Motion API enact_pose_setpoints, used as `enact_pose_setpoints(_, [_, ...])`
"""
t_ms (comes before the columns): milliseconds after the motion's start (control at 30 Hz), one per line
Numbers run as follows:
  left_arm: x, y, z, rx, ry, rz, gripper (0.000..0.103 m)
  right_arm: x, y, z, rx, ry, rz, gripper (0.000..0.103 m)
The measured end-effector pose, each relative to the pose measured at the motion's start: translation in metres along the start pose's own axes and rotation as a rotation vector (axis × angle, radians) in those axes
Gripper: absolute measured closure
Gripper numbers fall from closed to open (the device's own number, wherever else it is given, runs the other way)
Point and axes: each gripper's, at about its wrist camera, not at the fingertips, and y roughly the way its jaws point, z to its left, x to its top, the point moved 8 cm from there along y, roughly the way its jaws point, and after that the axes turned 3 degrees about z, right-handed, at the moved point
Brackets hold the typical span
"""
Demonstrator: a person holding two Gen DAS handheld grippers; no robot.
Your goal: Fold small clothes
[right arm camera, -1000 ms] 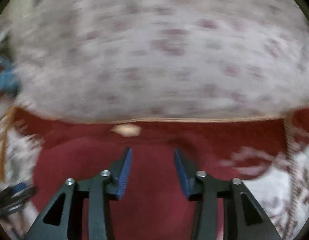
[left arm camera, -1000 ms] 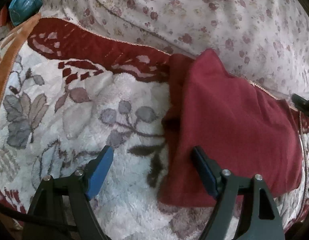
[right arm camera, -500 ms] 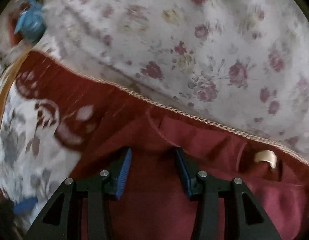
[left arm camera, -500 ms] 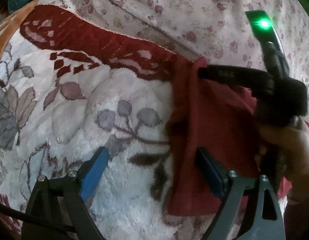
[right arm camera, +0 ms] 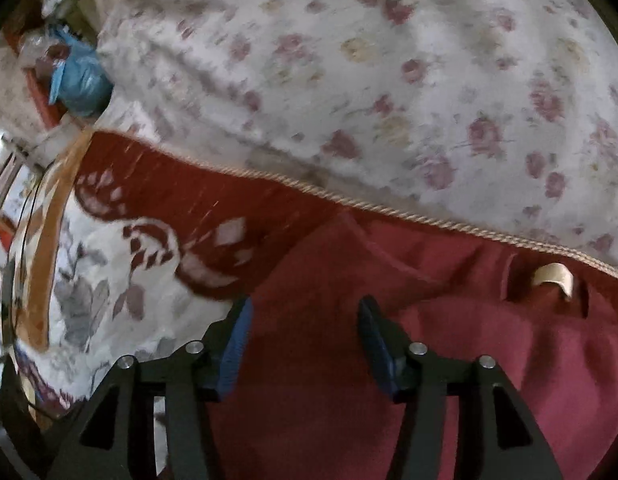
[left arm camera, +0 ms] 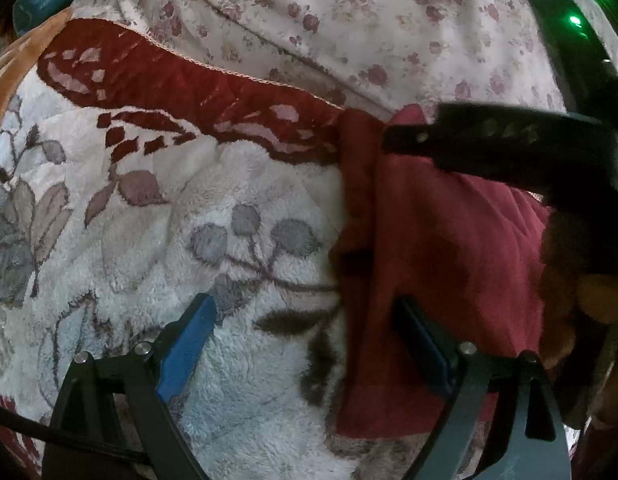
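Two grippers hung over a bed where a dark red garment [left arm camera: 461, 248] lay folded on a fluffy white blanket [left arm camera: 157, 240] with grey leaves and a dark red border. The left gripper [left arm camera: 305, 344] had its blue-padded jaws wide apart, one finger over the blanket and the other over the garment's left part, with nothing pinched between them. The right gripper [right arm camera: 305, 340] stood above the garment's upper left corner; its jaws had just been opening and were parted, with red cloth below them but not squeezed. A beige label [right arm camera: 553, 276] showed near the garment's far edge. A flowered sheet [right arm camera: 389, 80] lay behind, and a blue bag [right arm camera: 79, 76] sat far left.
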Motion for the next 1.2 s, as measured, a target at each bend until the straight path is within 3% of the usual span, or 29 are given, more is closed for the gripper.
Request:
enact_pose_setpoints(67, [-0.001,-0.001,0.000,-0.001,-0.001,0.000,0.012,0.000,0.016,0.008,-0.040,-0.045,0.013,0.043])
enact_pose_setpoints(100, [0.000,0.000,0.000,-0.002,-0.001,0.000,0.012,0.001,0.022,0.009,-0.070,-0.064,0.018,0.048])
enact_pose_setpoints(133, [0.000,0.000,0.000,-0.002,-0.001,0.001,0.012,0.003,0.026,0.009,-0.083,-0.069,0.020,0.065])
enact_pose_setpoints(233, [-0.001,-0.001,0.000,-0.006,-0.001,0.005,0.011,0.012,0.032,0.012,-0.089,-0.072,0.002,0.094])
enact_pose_setpoints(400, [-0.001,-0.001,-0.001,-0.010,0.001,0.008,0.011,0.018,0.037,0.008,-0.093,-0.047,0.007,0.095])
enact_pose_setpoints(500, [0.001,0.000,0.000,-0.019,0.000,0.011,0.011,0.015,0.032,0.010,-0.074,-0.036,0.030,0.088])
enact_pose_setpoints(600, [0.001,0.001,0.000,-0.018,0.001,0.011,0.011,0.015,0.029,0.016,-0.032,-0.012,0.058,0.037])
enact_pose_setpoints(633, [0.001,0.001,0.001,-0.019,0.002,0.011,0.011,0.014,0.029,0.017,-0.043,-0.015,0.060,0.033])
enact_pose_setpoints(767, [0.001,0.001,0.001,-0.020,-0.001,0.011,0.011,0.009,0.037,0.022,-0.135,-0.083,0.086,0.033])
enact_pose_setpoints(933, [0.001,0.002,0.001,-0.017,-0.002,0.010,0.010,0.006,0.051,0.027,-0.231,-0.138,0.090,0.016])
enact_pose_setpoints(1000, [0.001,0.001,0.001,-0.018,0.000,0.010,0.010,0.005,0.055,0.029,-0.279,-0.178,0.096,0.016])
enact_pose_setpoints(1067, [0.000,0.001,0.001,-0.017,-0.001,0.010,0.010,0.005,0.054,0.030,-0.292,-0.182,0.085,0.018])
enact_pose_setpoints(1200, [0.001,0.002,0.001,-0.012,-0.002,0.010,0.009,0.007,0.045,0.022,-0.279,-0.161,0.056,0.036])
